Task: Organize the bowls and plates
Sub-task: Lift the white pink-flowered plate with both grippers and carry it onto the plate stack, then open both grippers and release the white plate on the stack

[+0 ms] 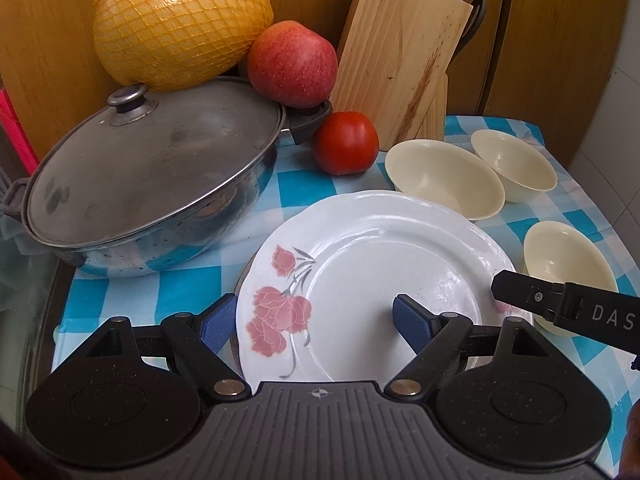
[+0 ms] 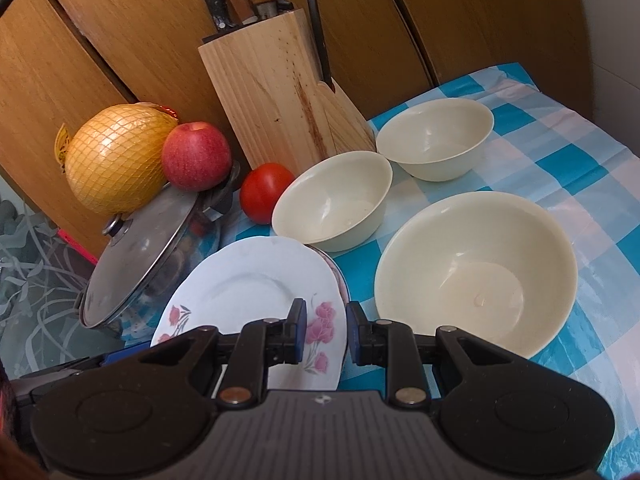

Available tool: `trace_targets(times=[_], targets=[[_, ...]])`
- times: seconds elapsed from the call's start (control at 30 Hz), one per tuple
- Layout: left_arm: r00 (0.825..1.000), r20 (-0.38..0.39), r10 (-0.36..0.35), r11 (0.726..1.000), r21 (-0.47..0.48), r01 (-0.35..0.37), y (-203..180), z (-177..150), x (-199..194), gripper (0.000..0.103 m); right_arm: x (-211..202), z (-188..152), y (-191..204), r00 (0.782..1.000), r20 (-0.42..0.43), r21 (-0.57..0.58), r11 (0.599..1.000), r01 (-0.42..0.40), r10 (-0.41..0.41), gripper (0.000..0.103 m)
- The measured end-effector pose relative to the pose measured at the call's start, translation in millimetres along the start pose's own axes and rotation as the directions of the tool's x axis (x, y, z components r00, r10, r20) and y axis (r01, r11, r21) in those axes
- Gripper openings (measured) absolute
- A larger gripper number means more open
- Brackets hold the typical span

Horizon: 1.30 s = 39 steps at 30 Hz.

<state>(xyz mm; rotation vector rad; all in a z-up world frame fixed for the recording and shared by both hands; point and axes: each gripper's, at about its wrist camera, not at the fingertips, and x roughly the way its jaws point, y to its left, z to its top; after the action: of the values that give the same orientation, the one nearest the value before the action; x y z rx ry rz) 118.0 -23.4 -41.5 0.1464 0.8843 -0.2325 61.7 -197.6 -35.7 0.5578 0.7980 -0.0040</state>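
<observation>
A white plate with pink flowers (image 1: pixel 380 264) (image 2: pixel 248 288) lies in the middle of the checked cloth, on top of a second plate whose rim (image 2: pixel 338 276) shows just behind it. My left gripper (image 1: pixel 316 320) is open. Its left pad (image 1: pixel 218 320) sits at the plate's left rim and its right pad (image 1: pixel 412 320) is over the plate's middle. My right gripper (image 2: pixel 326 330) has narrow jaws shut on the plate's right rim, and one of its fingers (image 1: pixel 520 292) shows in the left wrist view. Three cream bowls (image 2: pixel 332 200) (image 2: pixel 436 140) (image 2: pixel 476 268) stand empty to the right.
A lidded steel pot (image 1: pixel 152 172) stands left of the plate, with a netted pomelo (image 1: pixel 180 20) and an apple (image 1: pixel 292 62) resting on and behind it. A tomato (image 1: pixel 346 142) and a wooden knife block (image 1: pixel 400 56) stand at the back, against wooden panels.
</observation>
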Motion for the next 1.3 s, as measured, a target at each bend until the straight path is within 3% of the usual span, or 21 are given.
trace_targets(times=[0.6, 0.87, 1.13, 1.3], targets=[[1.000, -0.005, -0.014, 0.999, -0.036, 0.014, 2.4, 6.6, 8.4, 0.087, 10.4, 4.2, 5.8, 0.999, 0.029, -0.042, 0.999, 0.031, -0.030, 0.023], [1.000, 0.026, -0.011, 0.999, -0.046, 0.012, 5.0, 8.2, -1.1, 0.087, 9.2, -2.1, 21.6, 0.997, 0.056, -0.153, 0.986, 0.066, -0.058, 0.028], [0.999, 0.033, -0.028, 0.998, -0.060, 0.030, 3.8, 8.9, -8.5, 0.088, -5.9, 5.9, 9.3, 0.996, 0.077, -0.087, 0.995, 0.052, -0.046, 0.029], [0.996, 0.042, -0.080, 0.996, -0.034, 0.082, -12.5, 9.6, -16.5, 0.088, -33.0, 15.9, -11.9, 0.989, 0.131, -0.030, 0.997, 0.077, -0.073, 0.030]])
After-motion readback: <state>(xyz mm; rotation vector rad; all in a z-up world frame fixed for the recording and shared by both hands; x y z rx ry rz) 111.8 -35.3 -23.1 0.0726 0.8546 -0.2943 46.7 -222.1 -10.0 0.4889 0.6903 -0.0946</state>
